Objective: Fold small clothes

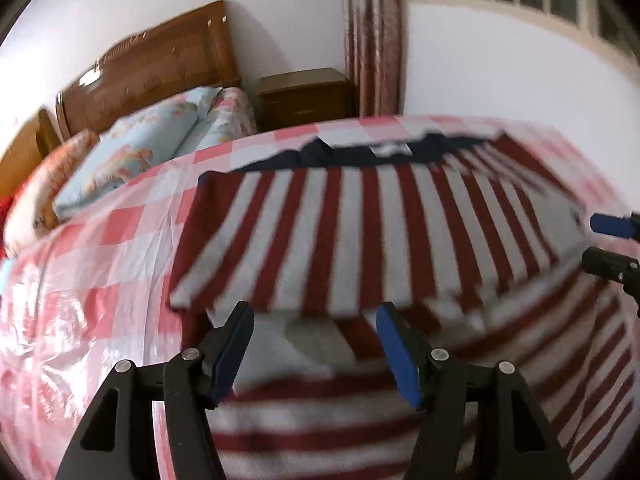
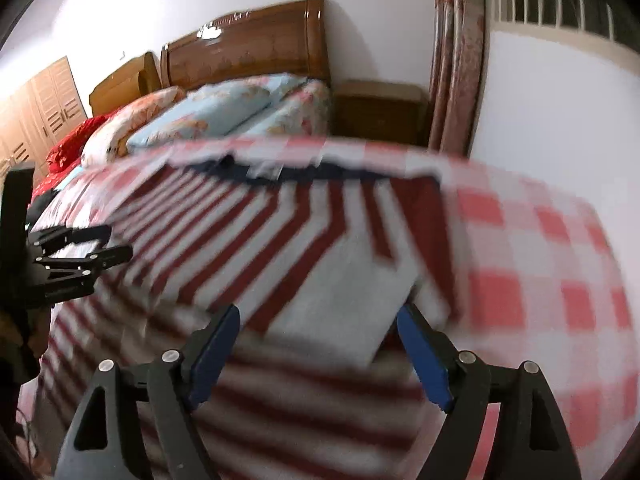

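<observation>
A red-and-white striped shirt (image 1: 360,232) with a navy collar lies on a red-and-white checked cloth (image 1: 104,248). Its sides are folded in over the body. My left gripper (image 1: 316,320) is open just in front of the near edge of the left folded flap, holding nothing. My right gripper (image 2: 320,320) is open at the near edge of the right folded flap of the shirt (image 2: 304,248), empty. The right gripper's fingers show at the right edge of the left wrist view (image 1: 612,240). The left gripper shows at the left of the right wrist view (image 2: 80,248).
Behind the checked cloth (image 2: 540,272) is a bed with floral pillows (image 1: 132,148) and a wooden headboard (image 1: 160,64). A brown nightstand (image 1: 304,94) and a patterned curtain (image 1: 372,40) stand at the back. Wardrobe doors (image 2: 36,108) are at far left.
</observation>
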`<state>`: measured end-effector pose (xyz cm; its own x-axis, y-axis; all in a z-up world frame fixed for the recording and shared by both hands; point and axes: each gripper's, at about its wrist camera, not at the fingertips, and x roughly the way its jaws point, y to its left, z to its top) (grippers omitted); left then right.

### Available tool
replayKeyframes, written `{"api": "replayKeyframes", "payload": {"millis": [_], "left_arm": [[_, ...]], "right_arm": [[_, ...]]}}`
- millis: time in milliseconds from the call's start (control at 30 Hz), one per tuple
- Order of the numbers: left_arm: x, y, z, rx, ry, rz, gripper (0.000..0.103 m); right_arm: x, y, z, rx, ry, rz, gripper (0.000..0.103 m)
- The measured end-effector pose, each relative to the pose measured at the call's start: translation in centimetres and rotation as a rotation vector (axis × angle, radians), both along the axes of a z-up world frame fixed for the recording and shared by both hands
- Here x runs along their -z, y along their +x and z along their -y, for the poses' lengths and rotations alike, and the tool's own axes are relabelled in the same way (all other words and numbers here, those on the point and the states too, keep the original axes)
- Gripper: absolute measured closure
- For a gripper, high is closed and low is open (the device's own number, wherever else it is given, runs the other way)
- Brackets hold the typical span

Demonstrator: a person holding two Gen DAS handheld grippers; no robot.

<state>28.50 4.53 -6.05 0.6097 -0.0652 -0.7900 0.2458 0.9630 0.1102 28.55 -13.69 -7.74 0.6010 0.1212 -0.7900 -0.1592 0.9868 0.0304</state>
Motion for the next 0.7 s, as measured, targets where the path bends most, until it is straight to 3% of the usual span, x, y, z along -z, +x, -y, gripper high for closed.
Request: {"api": "replayKeyframes", "payload": {"millis": [133,200,467,633,700], "left_arm": [[0.8,-2.7,1.3,0.014,0.056,0.007,0.038],[0.6,-4.5,1.3,0.002,0.069,0.029,0.038],[-0.5,-10.4,0.0,-0.014,0.032,0.084,0.038],[1.2,-12.2,-0.4,-0.021,0.044,0.039,0.038],[1.4,-12.9,-0.8,-0.031,0.013,0.054,0.037]], "right_arm": [[2.3,-2.4,-1.7,0.016,-0.077,-0.043,0.0],[2.3,-3.4,-1.5,0.036,-0.067,-0.03,0.0],[1.8,-8.5,-1.9,0.029,-0.068,0.003,0.0],[3.2,-10.6,-3.1,-0.018,-0.124,0.0,0.0],[3.2,-11.0,-3.3,-0.03,-0.114,-0.006,0.0]]}}
